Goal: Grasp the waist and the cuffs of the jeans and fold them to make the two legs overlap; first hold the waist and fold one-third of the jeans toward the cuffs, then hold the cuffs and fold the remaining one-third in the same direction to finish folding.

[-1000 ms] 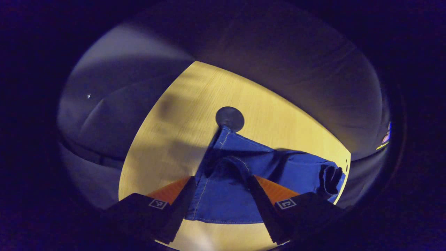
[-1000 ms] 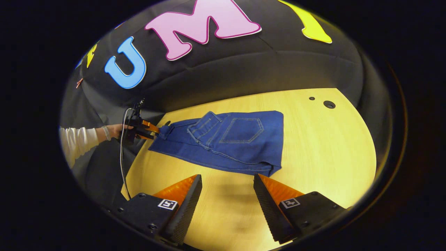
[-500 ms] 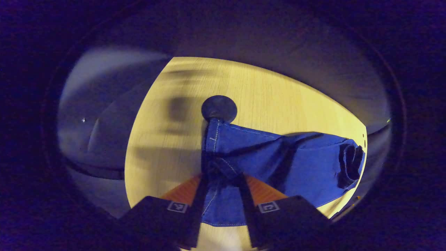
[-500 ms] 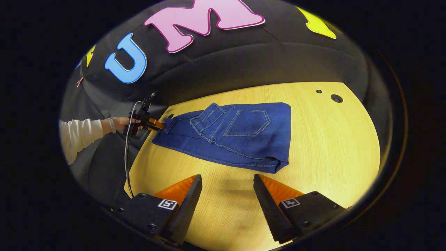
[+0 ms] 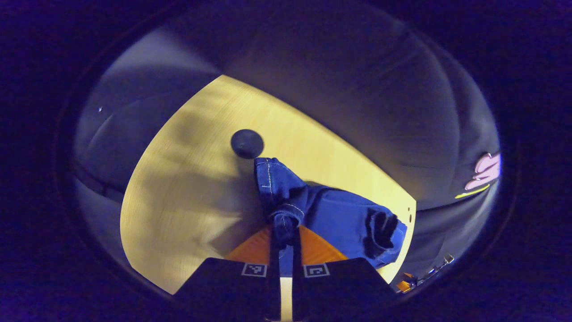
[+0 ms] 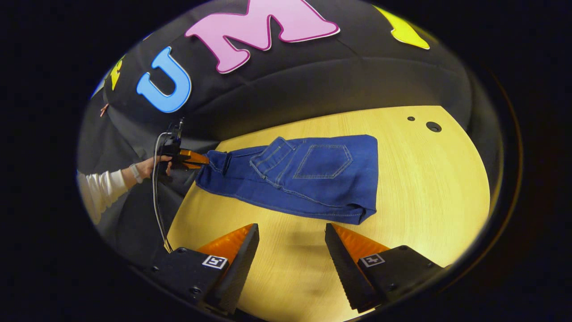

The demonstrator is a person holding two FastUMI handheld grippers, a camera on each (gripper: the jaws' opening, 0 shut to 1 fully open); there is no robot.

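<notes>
Jeans [image 6: 304, 179] lie on the wooden table [image 6: 429, 188], already doubled with the waist part and back pocket on top, cuff end toward the table's left edge. A second ago my left gripper [image 5: 286, 232] was spread around the cuff [image 5: 286, 214]; its fingers have now pressed together on that denim and raised it, so I judge the last fold is beginning. The left gripper view confirms the pinch close up. The right gripper view shows the whole garment, the hand [image 6: 149, 167] holding the left gripper, and my right gripper [image 6: 290, 237] spread wide, holding nothing, above bare table short of the jeans.
</notes>
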